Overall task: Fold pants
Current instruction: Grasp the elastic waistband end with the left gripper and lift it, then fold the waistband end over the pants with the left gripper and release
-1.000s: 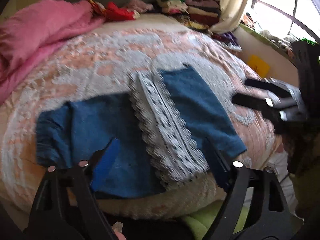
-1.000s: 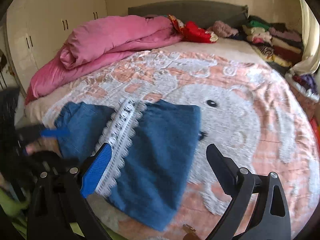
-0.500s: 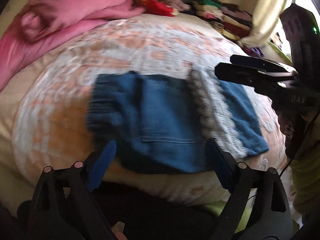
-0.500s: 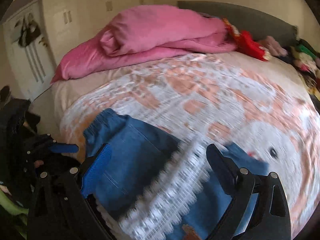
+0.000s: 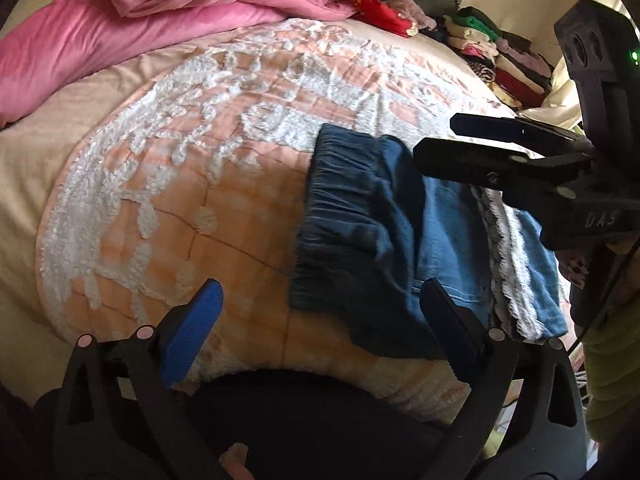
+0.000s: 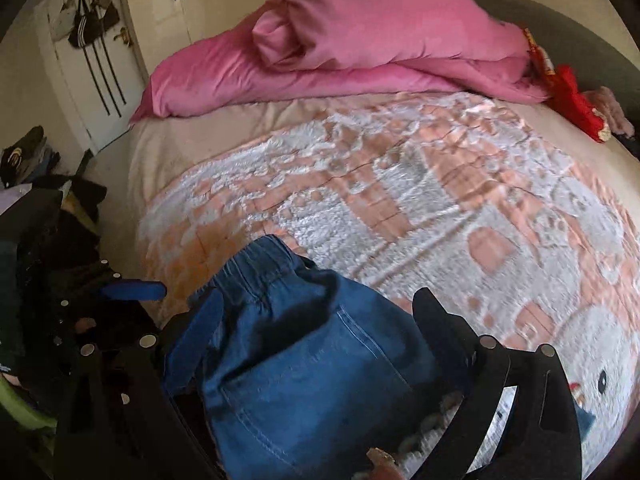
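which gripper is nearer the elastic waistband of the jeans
Right. The right gripper hangs directly over the waistband, fingers straddling it. The left gripper, jaws opening with nothing between them, sits off the waistband's near corner, over the blanket.

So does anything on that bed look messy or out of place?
Mostly the pants: they lie half folded near the bed's edge, their elastic waistband bunched and a white lace-trimmed part lying across the denim. The pink duvet is heaped loosely at the head. Nothing looks spilled or torn.
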`<state>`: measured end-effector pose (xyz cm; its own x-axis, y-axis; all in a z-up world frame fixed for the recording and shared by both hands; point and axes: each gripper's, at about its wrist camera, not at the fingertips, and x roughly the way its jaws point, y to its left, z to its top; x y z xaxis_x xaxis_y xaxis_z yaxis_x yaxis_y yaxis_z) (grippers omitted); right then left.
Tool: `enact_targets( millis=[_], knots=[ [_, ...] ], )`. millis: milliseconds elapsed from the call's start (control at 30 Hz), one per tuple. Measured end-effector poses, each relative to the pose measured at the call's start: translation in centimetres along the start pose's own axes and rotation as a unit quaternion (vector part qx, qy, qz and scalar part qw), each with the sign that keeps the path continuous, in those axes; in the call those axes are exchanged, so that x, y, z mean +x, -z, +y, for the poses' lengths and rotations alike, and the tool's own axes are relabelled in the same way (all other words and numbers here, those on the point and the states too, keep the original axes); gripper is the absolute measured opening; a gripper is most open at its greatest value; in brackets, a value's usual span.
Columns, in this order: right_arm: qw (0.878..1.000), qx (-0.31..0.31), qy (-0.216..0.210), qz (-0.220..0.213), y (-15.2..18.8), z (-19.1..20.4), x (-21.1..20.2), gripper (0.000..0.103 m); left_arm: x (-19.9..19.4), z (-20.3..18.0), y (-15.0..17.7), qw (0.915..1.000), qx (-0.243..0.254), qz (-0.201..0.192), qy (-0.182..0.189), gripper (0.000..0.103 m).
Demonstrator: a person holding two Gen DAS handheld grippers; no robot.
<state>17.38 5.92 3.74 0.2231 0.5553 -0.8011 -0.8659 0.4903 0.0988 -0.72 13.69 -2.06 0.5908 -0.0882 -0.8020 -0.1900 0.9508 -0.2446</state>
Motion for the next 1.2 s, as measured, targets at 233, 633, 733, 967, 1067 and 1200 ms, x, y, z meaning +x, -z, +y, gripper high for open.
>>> enact_targets(
  millis=[233, 633, 733, 967, 1067, 1200],
  knots=[
    [0.999, -0.015, -0.018, 0.035, -0.9, 0.7, 3.0, 0.095, 1.1, 0.6, -0.3, 0.9999, -0.006, 0.009, 0.008, 0.092],
    [0.992, -0.002, -0.110, 0.069, -0.2, 0.6, 6.5, 0.049, 1.8, 1.2, -0.5, 0.9997, -0.019, 0.015, 0.008, 0.092],
    [0.993, -0.001, -0.107, 0.054, -0.1, 0.5, 5.1, 0.032, 1.6, 1.1, -0.5, 0.9996, -0.022, 0.014, 0.009, 0.092],
    [0.991, 0.046, -0.127, -0.022, 1.2, -2.5, -1.2, 0.029, 0.6, 0.0, -0.9, 0.9982, -0.032, -0.004, 0.049, 0.092],
    [0.987, 0.073, -0.134, -0.051, 2.0, -4.3, -4.0, 0.029, 0.6, -0.9, -1.1, 0.9955, -0.043, -0.004, 0.084, 0.093],
    [0.985, 0.089, -0.128, -0.080, 3.3, -6.2, -7.1, 0.029, 1.7, -2.9, -1.5, 0.9892, -0.049, 0.014, 0.137, 0.093]
  ],
)
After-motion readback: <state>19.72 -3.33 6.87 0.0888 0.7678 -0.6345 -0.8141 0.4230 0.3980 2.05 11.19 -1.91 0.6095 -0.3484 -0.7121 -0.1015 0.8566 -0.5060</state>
